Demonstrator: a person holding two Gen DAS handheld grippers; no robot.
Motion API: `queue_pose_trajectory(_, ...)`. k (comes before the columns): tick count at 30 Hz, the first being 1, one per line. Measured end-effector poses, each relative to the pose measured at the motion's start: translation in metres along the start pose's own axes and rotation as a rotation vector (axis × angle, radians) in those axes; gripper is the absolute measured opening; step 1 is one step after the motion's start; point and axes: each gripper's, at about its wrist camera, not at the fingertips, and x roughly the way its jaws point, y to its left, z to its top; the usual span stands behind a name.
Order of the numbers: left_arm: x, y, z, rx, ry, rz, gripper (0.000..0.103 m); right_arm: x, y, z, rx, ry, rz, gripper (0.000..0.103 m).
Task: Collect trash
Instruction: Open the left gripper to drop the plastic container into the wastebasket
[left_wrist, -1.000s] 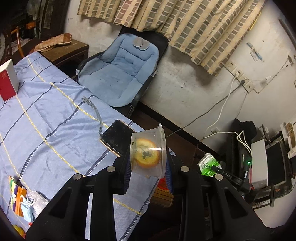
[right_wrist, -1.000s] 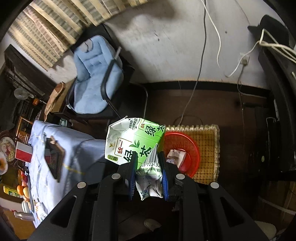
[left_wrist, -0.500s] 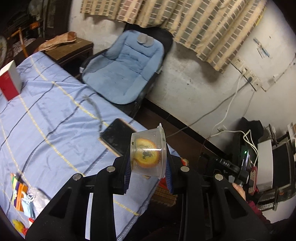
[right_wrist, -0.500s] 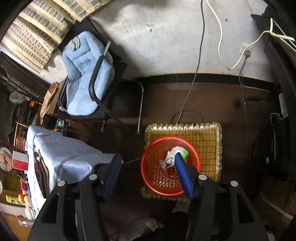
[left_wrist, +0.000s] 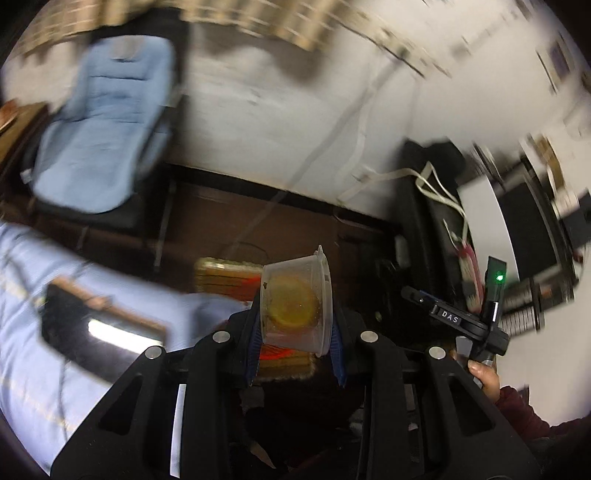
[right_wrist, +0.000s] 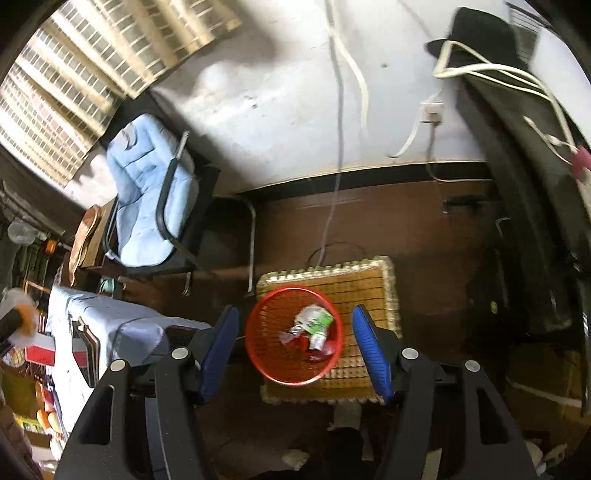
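With the right gripper (right_wrist: 295, 347) spread wide and empty above the red bin (right_wrist: 293, 336), the left gripper (left_wrist: 295, 343), clamped on the clear plastic cup (left_wrist: 295, 301), should centre over that rim before letting go.

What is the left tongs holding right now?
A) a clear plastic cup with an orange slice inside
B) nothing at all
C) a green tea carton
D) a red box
A: in the left wrist view the left tongs pinch a clear plastic cup with an orange slice inside.
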Motion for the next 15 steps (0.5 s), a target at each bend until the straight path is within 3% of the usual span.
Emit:
queue_pose_trajectory(6,0.065,-0.035,0.008,0.080,0.117,-0.044,0.033,-0.021,-0.039,-0.021,0.061,-0.018,-0.053,0.063)
queue_pose_trajectory(8,0.085,-0.041,0.008,0.091,0.149,-0.035,0.040,-0.025,-0.051,-0.029,0.086,-0.025,-0.069,0.063)
queue_pose_trajectory(10,0.103,-0.045,0.009,0.096,0.168,0.022,0.064,-0.028,-0.061,-0.034,0.115,-0.030,-0.076,0.063)
queue_pose_trajectory(12,0.112,-0.048,0.011,0.092,0.177,0.045,0.069,-0.031,-0.070,-0.039,0.149,-0.033,-0.078,0.063)
queue_pose_trajectory(15,0.115,-0.049,0.013,0.079,0.189,0.032,0.070,-0.032,-0.078,-0.044,0.178,-0.037,-0.083,0.064)
